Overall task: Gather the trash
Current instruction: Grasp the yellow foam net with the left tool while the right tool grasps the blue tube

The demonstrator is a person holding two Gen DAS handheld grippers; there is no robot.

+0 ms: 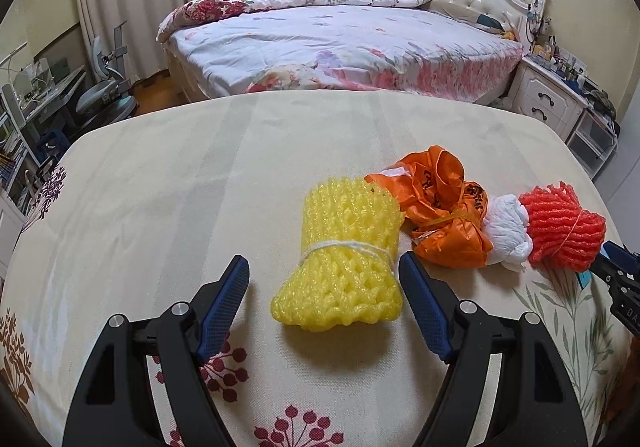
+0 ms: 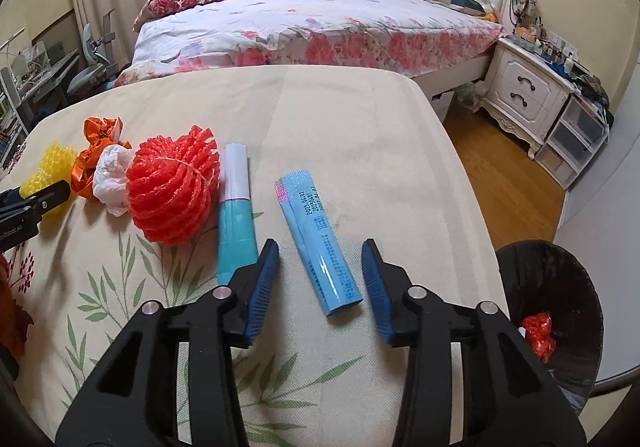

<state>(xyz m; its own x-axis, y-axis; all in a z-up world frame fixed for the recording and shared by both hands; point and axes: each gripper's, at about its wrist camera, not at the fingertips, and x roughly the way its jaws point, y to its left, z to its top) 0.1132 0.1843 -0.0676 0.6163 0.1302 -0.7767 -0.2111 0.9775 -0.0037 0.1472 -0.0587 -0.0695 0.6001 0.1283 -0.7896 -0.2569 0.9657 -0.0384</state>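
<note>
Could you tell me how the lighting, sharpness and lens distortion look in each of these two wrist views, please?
Left wrist view: soft even light, a faint shadow under the yellow foam net, table edge bowed by the fisheye, dark corners. Right wrist view: the same bowing and dark corners, print on the blue tube sharp, the bin dark inside.

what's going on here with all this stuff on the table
A person is clearing trash off a cloth-covered table with a two-finger gripper in each hand. The left gripper is open around a yellow foam net, not pressing on it. The right gripper is open around a blue wrapper lying flat. An orange bag, a white wad, a red foam net and a teal wrapper wait in a row. The black bin already holds a red scrap.
</note>
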